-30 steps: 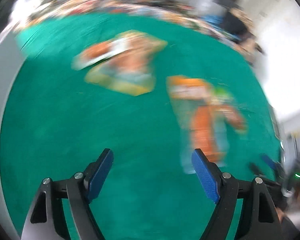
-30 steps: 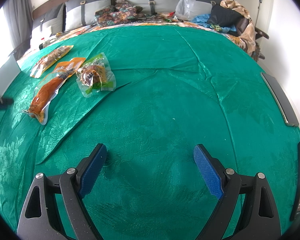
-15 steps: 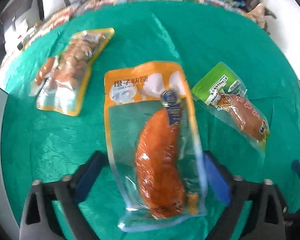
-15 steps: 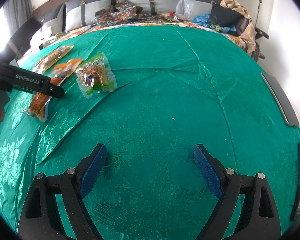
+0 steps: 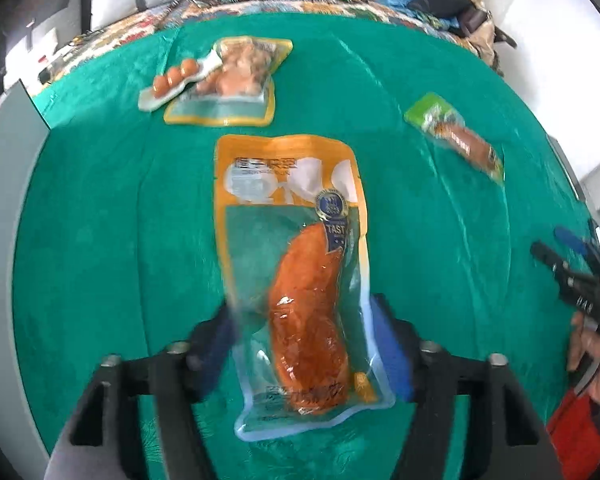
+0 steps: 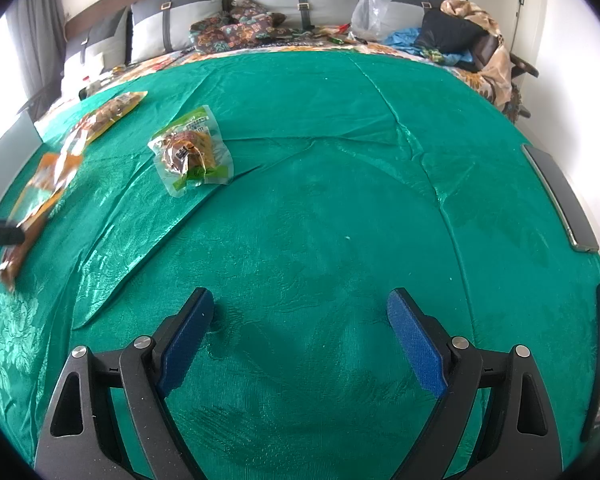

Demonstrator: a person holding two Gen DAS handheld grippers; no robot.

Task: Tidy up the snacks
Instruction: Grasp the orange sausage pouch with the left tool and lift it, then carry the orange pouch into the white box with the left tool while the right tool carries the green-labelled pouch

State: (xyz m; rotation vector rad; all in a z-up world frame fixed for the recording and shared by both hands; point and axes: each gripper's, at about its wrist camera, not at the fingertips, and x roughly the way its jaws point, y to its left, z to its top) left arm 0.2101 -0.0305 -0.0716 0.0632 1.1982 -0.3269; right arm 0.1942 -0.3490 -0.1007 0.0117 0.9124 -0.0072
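Orange sausage pack (image 5: 300, 280) lies flat on the green bedspread (image 5: 100, 240) near the bed's left edge, its lower end between the left gripper (image 5: 304, 344) fingers; fingers flank both sides, blurred, contact unclear. Green snack pack (image 6: 192, 152) and yellow snack pack (image 5: 228, 84) lie further toward the headboard. Right gripper (image 6: 300, 340) fingers wide apart, holding nothing, over bare bedspread.

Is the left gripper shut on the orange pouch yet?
Cannot tell. The left gripper has its fingers at both edges of the orange pouch, but blur hides contact.
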